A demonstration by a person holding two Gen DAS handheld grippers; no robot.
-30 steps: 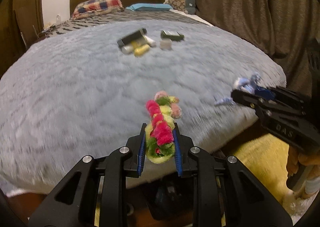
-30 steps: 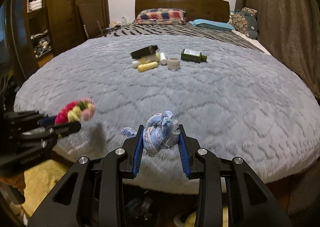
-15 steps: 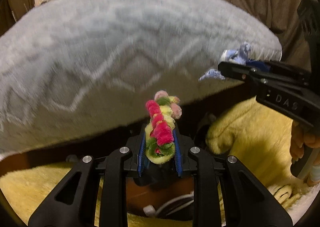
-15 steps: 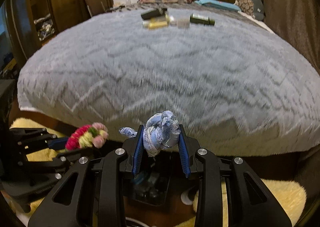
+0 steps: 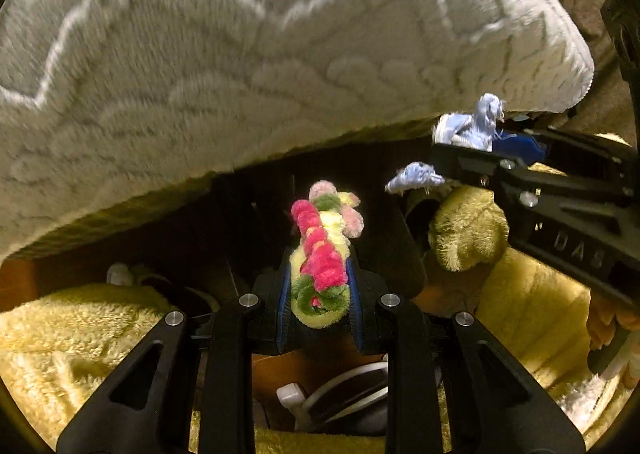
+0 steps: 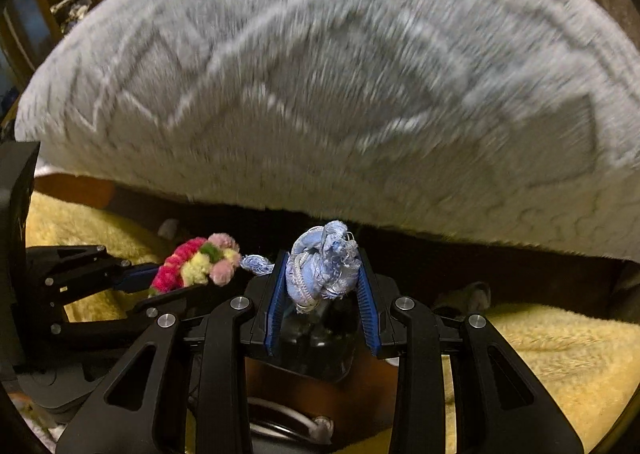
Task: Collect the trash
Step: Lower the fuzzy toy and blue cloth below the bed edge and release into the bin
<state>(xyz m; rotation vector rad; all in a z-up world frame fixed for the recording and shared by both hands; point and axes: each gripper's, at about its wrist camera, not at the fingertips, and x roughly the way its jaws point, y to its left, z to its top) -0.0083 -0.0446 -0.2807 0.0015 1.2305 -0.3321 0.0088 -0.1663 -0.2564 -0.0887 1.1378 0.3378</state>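
Grey fleecy bedspread [image 5: 248, 54] fills the background above both grippers. Left gripper [image 5: 319, 286] clamps a pink-and-green fuzzy bundle [image 5: 320, 254] between its fingers. Right gripper [image 6: 322, 286] grips a blue lace wad [image 6: 324, 266].

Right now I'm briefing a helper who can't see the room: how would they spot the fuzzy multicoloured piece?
Find the grey plush bedspread hanging over the bed's edge; just below it, above the yellow shaggy rug, the left gripper has its jaws shut on a fuzzy pink, yellow and green chenille twist. The neighbouring scrap in the right gripper is a pale blue lacy fabric wad, single-coloured rather than striped.
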